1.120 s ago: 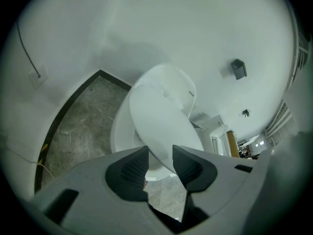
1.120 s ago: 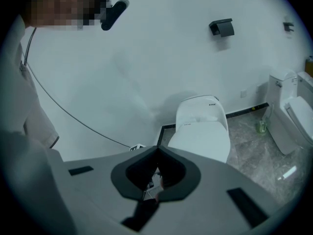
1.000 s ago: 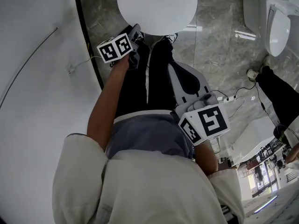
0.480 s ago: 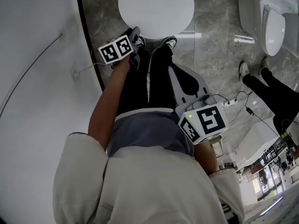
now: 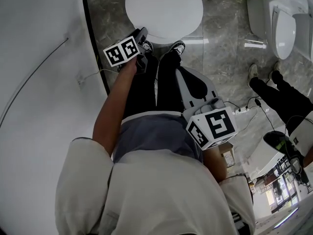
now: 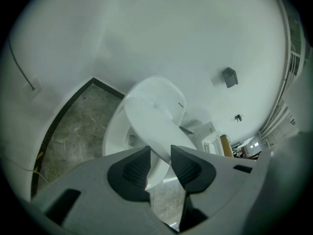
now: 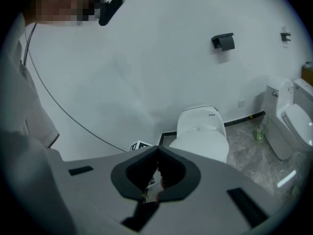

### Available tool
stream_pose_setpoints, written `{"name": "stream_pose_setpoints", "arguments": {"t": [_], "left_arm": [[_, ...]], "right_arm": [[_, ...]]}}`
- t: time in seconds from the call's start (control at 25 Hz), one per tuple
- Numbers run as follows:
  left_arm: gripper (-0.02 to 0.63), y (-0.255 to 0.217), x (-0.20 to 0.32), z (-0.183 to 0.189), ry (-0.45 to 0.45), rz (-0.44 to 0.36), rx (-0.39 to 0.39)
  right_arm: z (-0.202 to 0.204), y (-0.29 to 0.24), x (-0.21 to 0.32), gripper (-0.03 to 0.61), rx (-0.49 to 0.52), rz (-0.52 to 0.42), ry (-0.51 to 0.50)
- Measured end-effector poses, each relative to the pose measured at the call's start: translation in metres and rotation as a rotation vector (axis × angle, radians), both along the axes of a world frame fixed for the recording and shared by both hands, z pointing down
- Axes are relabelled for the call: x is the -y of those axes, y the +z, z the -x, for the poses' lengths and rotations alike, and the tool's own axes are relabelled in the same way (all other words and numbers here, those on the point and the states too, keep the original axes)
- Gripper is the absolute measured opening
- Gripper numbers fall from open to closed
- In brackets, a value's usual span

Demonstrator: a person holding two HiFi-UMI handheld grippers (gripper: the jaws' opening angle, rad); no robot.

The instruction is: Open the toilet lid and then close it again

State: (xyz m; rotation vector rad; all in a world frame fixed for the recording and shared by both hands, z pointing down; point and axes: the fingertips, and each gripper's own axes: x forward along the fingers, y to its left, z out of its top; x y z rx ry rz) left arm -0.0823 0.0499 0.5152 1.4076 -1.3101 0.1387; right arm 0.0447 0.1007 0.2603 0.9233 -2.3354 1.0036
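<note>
Left gripper view: pinching the front rim of the lid [image 6: 151, 124] with the left gripper [image 6: 160, 152], jaws just now closing onto it, lid tilted partway up above the toilet [image 6: 113, 137] bowl. Right gripper view: holding the right gripper [image 7: 157, 154] back from the toilet, jaws pressed together, empty.

Restroom or showroom, white toilet [image 5: 164, 9], second toilet [image 5: 283, 26], grey stone floor [image 5: 220, 48]

toilet lid [image 6: 151, 121] between left gripper [image 6: 160, 151] jaws | 2nd toilet [image 5: 283, 28] at right (beside wall [image 7: 146, 58])
</note>
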Motion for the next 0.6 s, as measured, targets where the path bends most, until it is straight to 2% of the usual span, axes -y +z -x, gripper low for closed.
{"name": "stream_pose_setpoints", "arguments": {"t": [0.28,0.6], "left_arm": [[0.121,-0.013,0.011,0.010,-0.004,-0.042,-0.029],[0.127,-0.037,0.033,0.011,-0.025,-0.095,-0.061]], "right_arm": [[0.016,-0.004,0.000,0.011,0.008,-0.026,0.000],[0.011,-0.013,0.005,0.009,0.008,-0.033,0.025]]}}
